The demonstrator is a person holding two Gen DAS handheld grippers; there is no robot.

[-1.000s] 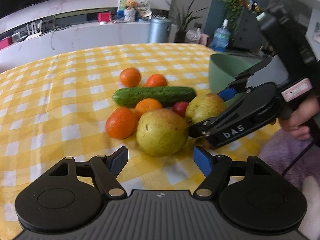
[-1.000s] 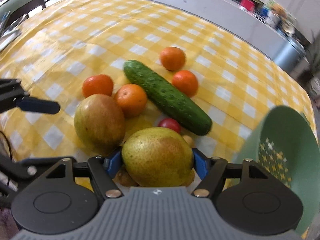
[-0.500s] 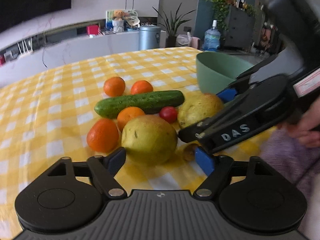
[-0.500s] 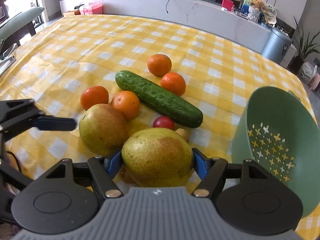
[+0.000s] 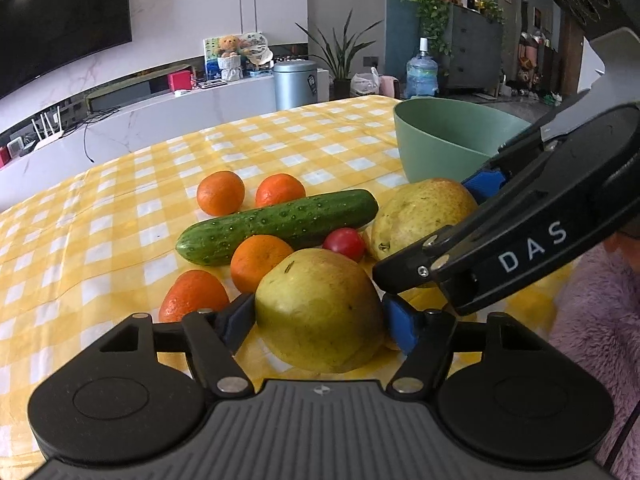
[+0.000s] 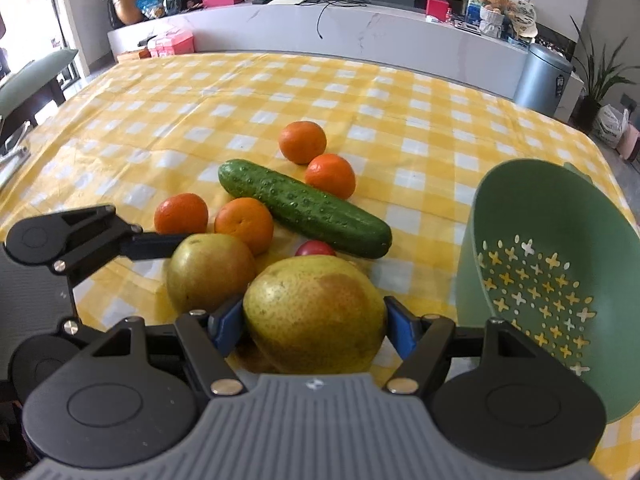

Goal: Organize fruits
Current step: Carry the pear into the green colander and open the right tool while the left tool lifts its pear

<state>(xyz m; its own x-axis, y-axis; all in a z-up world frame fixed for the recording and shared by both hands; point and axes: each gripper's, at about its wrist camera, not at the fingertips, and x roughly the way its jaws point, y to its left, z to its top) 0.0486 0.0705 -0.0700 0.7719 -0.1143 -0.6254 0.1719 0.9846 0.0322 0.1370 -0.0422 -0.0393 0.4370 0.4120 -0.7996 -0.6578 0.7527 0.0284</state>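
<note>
Since a second ago the left gripper (image 5: 318,316) has come forward around the near pear (image 5: 320,316); its jaws are closing, pads at the pear's sides, the blue one touching. Right gripper (image 6: 314,322) stays clamped on the other pear (image 6: 314,314), jaws well apart. Both pears sit on the checked cloth (image 6: 280,92). Just beyond lie a tomato (image 5: 344,243) and two oranges (image 5: 260,260), then the cucumber (image 5: 280,224), then two more oranges. To the right stands the green colander (image 6: 552,280).
</note>
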